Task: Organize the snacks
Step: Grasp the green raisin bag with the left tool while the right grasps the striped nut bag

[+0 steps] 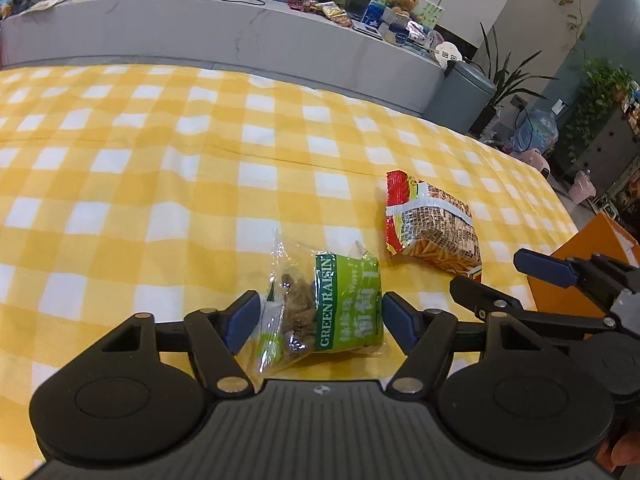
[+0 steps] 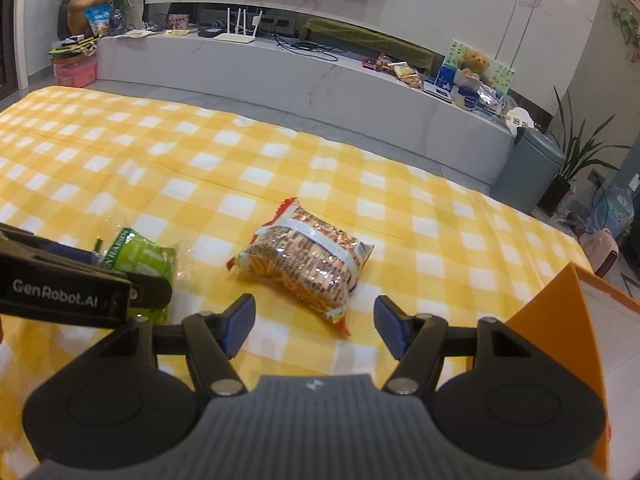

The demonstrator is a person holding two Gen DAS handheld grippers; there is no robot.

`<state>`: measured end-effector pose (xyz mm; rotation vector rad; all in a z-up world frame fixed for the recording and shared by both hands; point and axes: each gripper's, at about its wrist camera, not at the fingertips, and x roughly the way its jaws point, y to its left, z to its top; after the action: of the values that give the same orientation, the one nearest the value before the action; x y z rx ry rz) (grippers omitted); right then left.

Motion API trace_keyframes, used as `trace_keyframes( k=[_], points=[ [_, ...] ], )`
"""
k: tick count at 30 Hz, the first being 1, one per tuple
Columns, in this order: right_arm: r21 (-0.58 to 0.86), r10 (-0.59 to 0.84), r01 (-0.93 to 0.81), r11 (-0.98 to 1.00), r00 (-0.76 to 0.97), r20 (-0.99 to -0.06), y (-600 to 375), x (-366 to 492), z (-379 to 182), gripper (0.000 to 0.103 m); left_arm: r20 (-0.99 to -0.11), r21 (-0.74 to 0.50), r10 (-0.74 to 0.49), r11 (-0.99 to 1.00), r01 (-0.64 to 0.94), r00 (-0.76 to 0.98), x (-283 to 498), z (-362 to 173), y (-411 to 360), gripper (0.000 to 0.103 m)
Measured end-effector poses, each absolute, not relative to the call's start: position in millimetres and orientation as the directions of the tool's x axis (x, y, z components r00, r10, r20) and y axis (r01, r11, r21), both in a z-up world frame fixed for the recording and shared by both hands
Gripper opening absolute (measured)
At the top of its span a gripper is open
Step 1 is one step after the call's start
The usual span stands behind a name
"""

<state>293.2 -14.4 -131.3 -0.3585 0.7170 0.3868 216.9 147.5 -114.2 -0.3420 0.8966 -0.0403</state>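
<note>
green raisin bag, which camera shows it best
The left wrist view. There the green raisin bag lies whole between the open left gripper fingers, its label readable. In the right wrist view only part of the bag shows at the left edge, partly hidden behind the left gripper.

We hold our left gripper (image 1: 316, 320) tilted downward, jaws spread wide at the lower centre of its frame. Our right gripper (image 2: 314, 322) sits just beside it, also pitched down, jaws parted and gripping nothing, its fingers (image 1: 544, 270) showing at the left view's right edge.
</note>
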Motion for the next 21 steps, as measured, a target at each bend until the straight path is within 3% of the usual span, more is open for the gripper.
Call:
trace_keyframes(
  k=[4,11,19,21],
  points=[
    [-0.184,0.223,-0.468,0.864,0.685,-0.693,-14,297,-134,0.066,-0.757,-0.311,-0.18,0.945,-0.103,0.629,218,-111,144,0.059],
    [-0.22,0.232,-0.489,0.844,0.704,-0.672,-6,299,-129,0.067,-0.762,-0.285,-0.143,0.95,-0.128,0.631,216,-107,141,0.054],
    [-0.248,0.289,-0.542,0.803,0.718,-0.633,10,316,-117,0.097,-0.75,-0.288,-0.083,0.934,-0.211,0.656,220,-94,169,0.054],
    [-0.237,0.316,-0.583,0.777,0.687,-0.655,15,326,-120,0.098,-0.754,-0.291,-0.078,0.93,-0.226,0.652,221,-94,173,0.054]
  ],
)
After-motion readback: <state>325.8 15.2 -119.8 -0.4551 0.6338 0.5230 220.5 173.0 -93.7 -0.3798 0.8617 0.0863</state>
